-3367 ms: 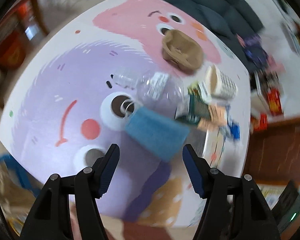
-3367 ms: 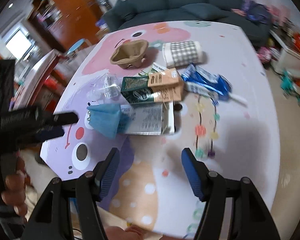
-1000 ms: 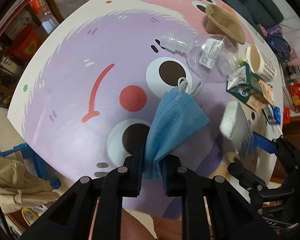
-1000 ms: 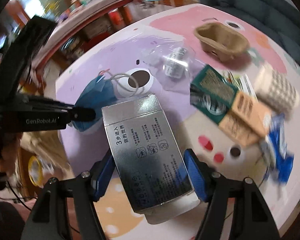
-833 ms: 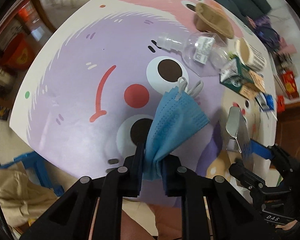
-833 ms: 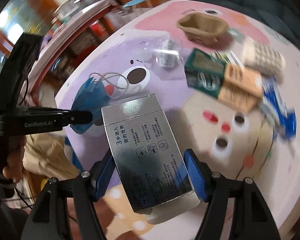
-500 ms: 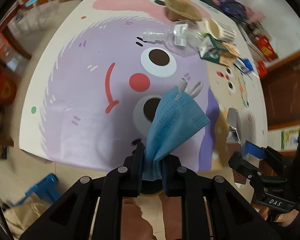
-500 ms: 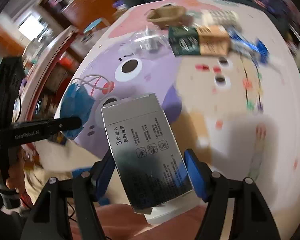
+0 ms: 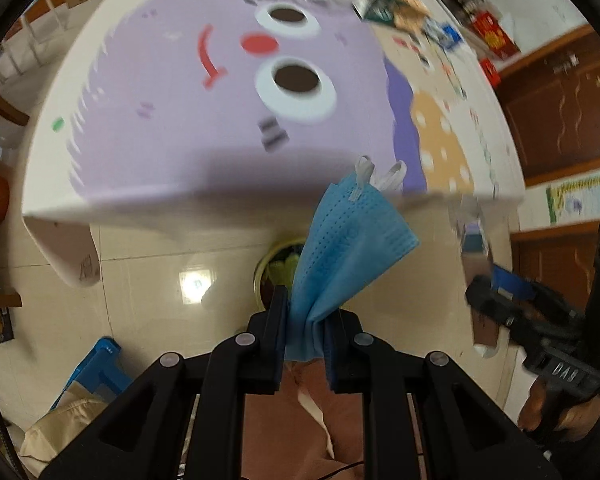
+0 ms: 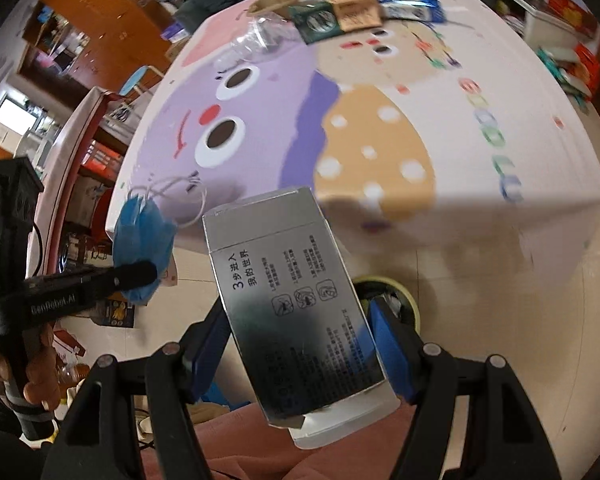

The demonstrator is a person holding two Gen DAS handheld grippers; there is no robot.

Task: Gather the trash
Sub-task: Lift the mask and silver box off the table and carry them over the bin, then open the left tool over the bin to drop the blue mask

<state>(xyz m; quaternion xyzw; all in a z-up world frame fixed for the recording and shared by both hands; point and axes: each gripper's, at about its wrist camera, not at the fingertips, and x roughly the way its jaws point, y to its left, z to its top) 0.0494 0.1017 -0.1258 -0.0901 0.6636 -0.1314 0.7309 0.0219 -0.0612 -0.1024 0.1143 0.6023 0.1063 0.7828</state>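
Note:
My left gripper (image 9: 305,322) is shut on a blue face mask (image 9: 348,244), held off the table's near edge above a yellow-rimmed trash bin (image 9: 269,270) on the floor. My right gripper (image 10: 300,328) is shut on a silver carton (image 10: 296,296) with printed text, also held off the table; the bin (image 10: 400,292) shows just behind it. The mask also shows in the right wrist view (image 10: 142,236), and the carton in the left wrist view (image 9: 476,268). More trash lies at the table's far end: a clear bottle (image 10: 264,38), a green and tan box (image 10: 336,16), a blue wrapper (image 10: 414,4).
The table (image 9: 172,204) has a cartoon-printed top, with its near edge above tiled floor. A blue stool (image 9: 100,364) and a beige cloth (image 9: 56,436) lie on the floor at the left. A wooden cabinet (image 9: 560,92) stands on the right.
Both grippers have pulled back off the table with the mask and the carton and now hang over the floor near the bin. The table has receded in both views.

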